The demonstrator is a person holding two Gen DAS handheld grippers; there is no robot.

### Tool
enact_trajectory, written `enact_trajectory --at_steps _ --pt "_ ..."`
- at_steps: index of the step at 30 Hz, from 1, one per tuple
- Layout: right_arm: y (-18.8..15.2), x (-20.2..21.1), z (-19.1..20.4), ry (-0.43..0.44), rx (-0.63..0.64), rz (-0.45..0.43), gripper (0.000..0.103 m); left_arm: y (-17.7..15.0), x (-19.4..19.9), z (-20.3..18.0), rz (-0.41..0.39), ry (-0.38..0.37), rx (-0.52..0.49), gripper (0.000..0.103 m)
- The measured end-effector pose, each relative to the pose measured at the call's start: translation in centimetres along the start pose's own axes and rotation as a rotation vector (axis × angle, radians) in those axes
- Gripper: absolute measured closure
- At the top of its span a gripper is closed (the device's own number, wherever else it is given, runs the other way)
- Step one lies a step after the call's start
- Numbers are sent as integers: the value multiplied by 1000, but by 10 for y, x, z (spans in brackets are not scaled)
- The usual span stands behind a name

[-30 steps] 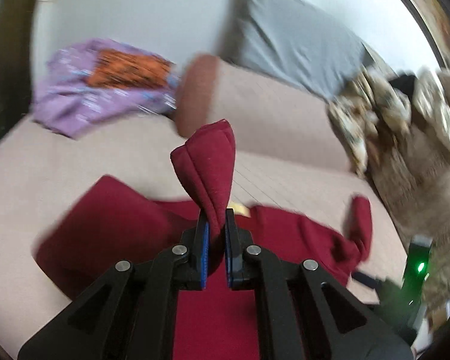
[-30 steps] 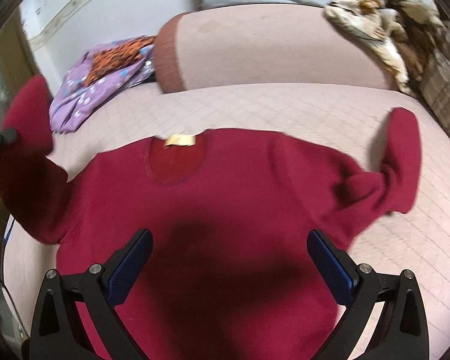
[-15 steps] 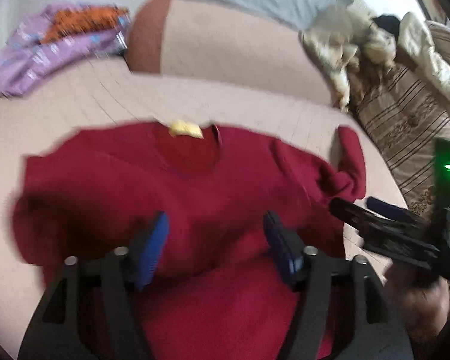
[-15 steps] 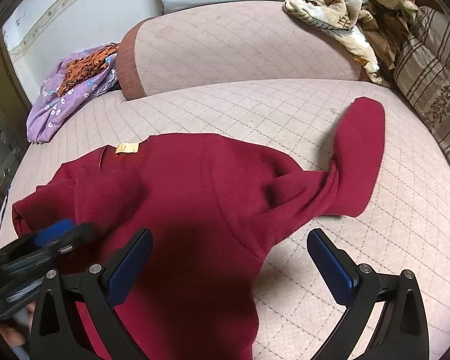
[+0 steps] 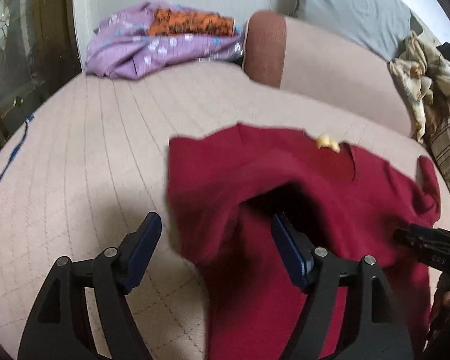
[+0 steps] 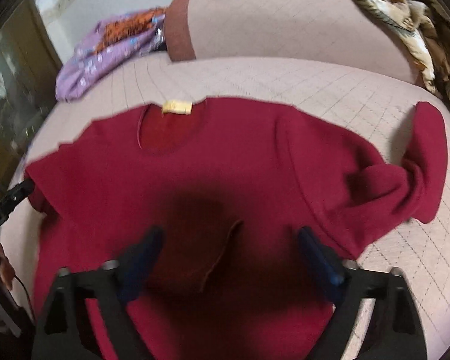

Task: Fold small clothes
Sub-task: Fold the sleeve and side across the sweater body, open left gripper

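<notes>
Quilted pink sofa seat (image 5: pixel 90 156) carries the crimson sweater (image 6: pixel 225 168), one sleeve folded inward; left gripper (image 5: pixel 214 250) fingers opening, empty; right gripper (image 6: pixel 234 258) fingers closing over the body, not gripping; next likely: fold the outstretched sleeve (image 6: pixel 426 156).

The red sweater (image 6: pixel 225 165) runs off the bottom edge, its hem unseen; the right claw's pads (image 6: pixel 141 258) are smeared by blur; the purple cloth's (image 6: pixel 105 54) print is unreadable.

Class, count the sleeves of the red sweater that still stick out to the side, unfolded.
1. The sleeve on the right of the red sweater lies out on the bed. The other is folded over the body.
</notes>
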State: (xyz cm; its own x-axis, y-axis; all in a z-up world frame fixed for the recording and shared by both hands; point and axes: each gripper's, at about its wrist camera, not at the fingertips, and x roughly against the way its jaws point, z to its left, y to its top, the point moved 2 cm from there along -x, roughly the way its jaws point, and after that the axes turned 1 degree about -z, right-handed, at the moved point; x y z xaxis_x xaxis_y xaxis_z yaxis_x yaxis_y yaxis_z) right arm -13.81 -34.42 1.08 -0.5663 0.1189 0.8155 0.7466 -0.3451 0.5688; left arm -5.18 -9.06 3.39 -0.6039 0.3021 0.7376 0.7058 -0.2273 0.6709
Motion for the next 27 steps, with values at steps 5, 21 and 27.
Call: enact_trajectory --at_steps 5,21,27 --pt "-1 -5 14 14 72 -15 98 -1 9 11 -22 -4 38 28" --pt "50 -22 -63 -244 7 -89 94 1 23 -12 -61 -60 -55 28" --pt "43 4 -72 -213 -84 -125 56 8 17 -15 -53 -38 -36 28"
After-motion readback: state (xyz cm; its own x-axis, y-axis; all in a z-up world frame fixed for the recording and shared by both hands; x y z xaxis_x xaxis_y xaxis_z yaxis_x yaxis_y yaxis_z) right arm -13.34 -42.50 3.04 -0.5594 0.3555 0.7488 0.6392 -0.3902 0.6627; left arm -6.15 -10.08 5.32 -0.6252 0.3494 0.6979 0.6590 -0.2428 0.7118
